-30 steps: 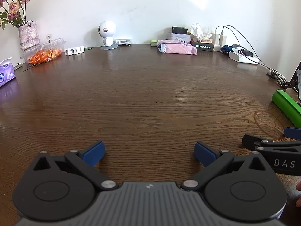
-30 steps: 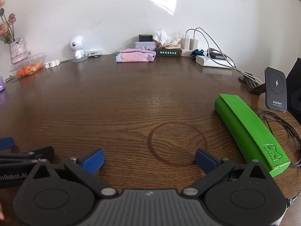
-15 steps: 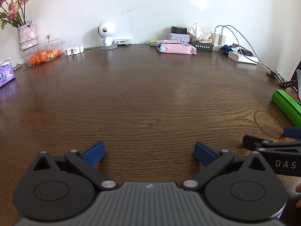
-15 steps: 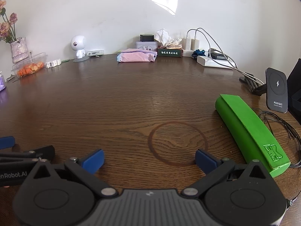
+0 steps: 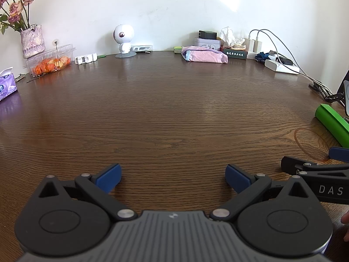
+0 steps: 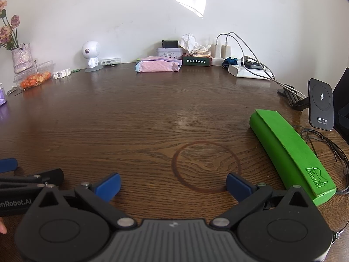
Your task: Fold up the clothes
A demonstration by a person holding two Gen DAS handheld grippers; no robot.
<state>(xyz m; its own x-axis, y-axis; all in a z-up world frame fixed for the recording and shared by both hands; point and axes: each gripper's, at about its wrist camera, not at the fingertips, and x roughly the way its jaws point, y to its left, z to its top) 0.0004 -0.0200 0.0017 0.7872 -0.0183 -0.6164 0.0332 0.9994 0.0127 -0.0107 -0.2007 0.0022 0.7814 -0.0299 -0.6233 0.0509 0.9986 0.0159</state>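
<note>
Almost nothing is shifting since the earlier frames: both grippers are keeping their places low over the near edge of the wooden table (image 5: 170, 113), with only a slight drift in the right wrist view. The left gripper (image 5: 173, 176) is hovering with its blue pads spread wide and nothing between them, and the right gripper (image 6: 173, 184) is sitting just beside it on the right, equally wide apart and empty, its pads framing the dark ring stain (image 6: 206, 167) in the wood. This side-by-side, open-handed posture is reading as a resting stance, since no garment is lying within reach of either tool. The only clothing in sight is the folded pink garment (image 5: 205, 56), which is lying at the far edge of the table against the wall, well apart from both grippers and just in front of a small tin (image 5: 207, 43) and a dark labelled box (image 5: 235, 54). It is already looking neatly stacked and pushed out of the working area, so the folding is probably finished, or another piece is yet to be brought. A green case (image 6: 290, 157) is lying to the right of the ring stain, clear of the grippers.
</note>
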